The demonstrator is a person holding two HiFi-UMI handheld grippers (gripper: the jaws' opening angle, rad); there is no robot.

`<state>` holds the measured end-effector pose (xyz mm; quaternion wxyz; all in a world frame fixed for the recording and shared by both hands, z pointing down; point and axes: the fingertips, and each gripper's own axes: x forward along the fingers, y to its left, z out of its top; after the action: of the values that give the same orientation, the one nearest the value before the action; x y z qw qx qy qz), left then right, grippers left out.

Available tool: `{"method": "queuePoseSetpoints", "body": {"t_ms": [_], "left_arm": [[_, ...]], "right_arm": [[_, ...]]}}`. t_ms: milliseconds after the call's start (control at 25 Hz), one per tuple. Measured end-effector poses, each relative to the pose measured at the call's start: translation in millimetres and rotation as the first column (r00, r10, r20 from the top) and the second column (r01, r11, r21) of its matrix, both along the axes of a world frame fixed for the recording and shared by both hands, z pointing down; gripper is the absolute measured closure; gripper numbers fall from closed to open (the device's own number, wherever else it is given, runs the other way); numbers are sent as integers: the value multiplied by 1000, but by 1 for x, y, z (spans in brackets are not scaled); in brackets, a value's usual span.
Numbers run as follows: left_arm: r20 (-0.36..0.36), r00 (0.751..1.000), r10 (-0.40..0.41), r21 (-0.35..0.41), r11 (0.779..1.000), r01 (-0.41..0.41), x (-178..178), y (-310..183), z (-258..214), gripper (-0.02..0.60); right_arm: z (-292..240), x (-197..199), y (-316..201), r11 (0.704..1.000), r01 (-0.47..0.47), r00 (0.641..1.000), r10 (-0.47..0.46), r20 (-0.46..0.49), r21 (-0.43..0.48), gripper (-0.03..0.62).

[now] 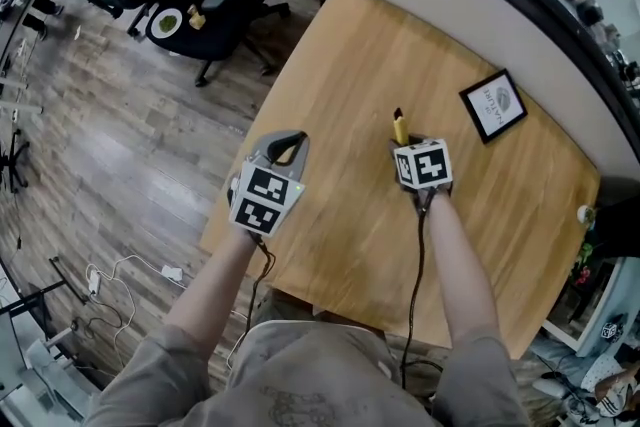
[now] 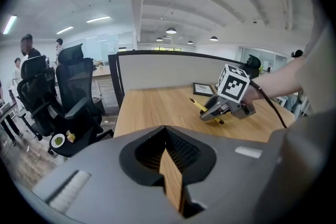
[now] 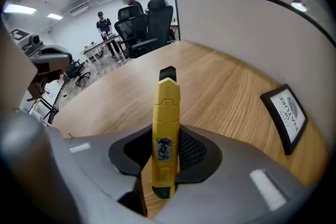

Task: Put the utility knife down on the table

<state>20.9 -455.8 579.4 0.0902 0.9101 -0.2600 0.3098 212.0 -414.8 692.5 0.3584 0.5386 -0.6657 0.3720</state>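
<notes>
My right gripper [image 3: 167, 157] is shut on a yellow utility knife [image 3: 166, 131] with a black tip, which sticks out forward between the jaws. In the head view the knife [image 1: 401, 128] points away from me above the middle of the wooden table [image 1: 330, 95], ahead of the right gripper [image 1: 412, 147]. The left gripper view shows the knife [image 2: 202, 107] held low over the tabletop. My left gripper [image 1: 288, 147] hovers by the table's left edge, jaws closed with nothing between them [image 2: 172, 178].
A black-framed sign [image 1: 494, 105] lies on the table at the far right. A grey partition [image 1: 470, 5] borders the table's far side. Black office chairs [image 1: 215, 0] stand on the wood floor to the left. People stand far off in the room.
</notes>
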Motion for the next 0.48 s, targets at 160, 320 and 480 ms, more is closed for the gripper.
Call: {"method": "queuePoseSetpoints", "body": {"t_ms": [160, 320, 480], "left_arm": [[3, 1000, 5, -14, 1000, -5, -2, 3, 7, 583], [5, 1000, 8, -20, 1000, -8, -3, 6, 10, 583], [11, 1000, 14, -24, 1000, -13, -2, 12, 14, 583]], "right_arm": [[12, -2, 4, 1000, -12, 1000, 12, -4, 0, 473], [18, -4, 6, 1000, -25, 1000, 25, -7, 11, 473], [18, -2, 8, 999, -31, 999, 31, -11, 39, 471]]}}
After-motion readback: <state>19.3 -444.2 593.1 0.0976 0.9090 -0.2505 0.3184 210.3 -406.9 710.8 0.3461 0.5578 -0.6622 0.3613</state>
